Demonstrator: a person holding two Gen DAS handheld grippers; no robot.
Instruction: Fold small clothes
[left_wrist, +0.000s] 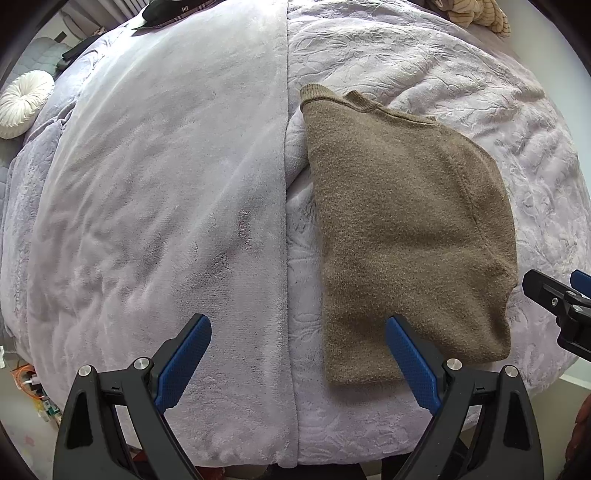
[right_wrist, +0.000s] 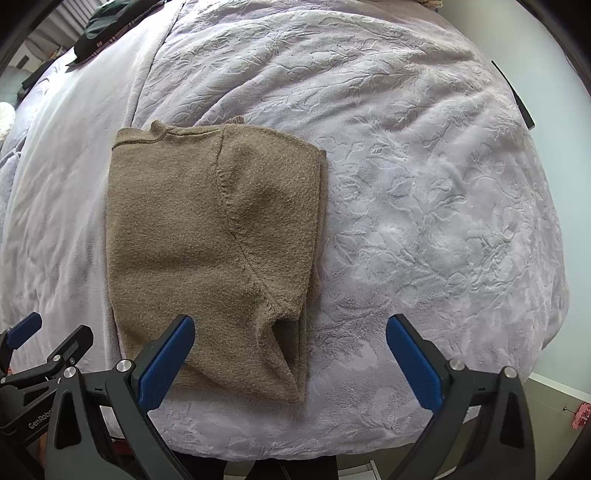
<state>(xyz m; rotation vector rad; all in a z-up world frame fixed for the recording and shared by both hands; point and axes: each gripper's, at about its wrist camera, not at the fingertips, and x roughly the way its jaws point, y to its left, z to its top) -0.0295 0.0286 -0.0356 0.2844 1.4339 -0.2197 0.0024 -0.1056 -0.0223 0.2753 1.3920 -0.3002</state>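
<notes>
A small brown knit sweater (left_wrist: 402, 236) lies folded into a narrow rectangle on the lilac bed cover (left_wrist: 166, 184). It also shows in the right wrist view (right_wrist: 210, 243), sleeve folded over its right side. My left gripper (left_wrist: 297, 328) is open and empty, held above the sweater's near left corner. My right gripper (right_wrist: 290, 332) is open and empty, above the sweater's near right corner. The right gripper's tip shows in the left wrist view (left_wrist: 554, 291), and the left gripper's tip in the right wrist view (right_wrist: 48, 339).
An embossed lilac blanket (right_wrist: 424, 203) covers the right of the bed. A dark garment (left_wrist: 166, 13) and a tan striped cloth (left_wrist: 476, 14) lie at the far end. A round white cushion (left_wrist: 22, 103) is at the left. The bed's near edge (right_wrist: 332, 443) is just below the grippers.
</notes>
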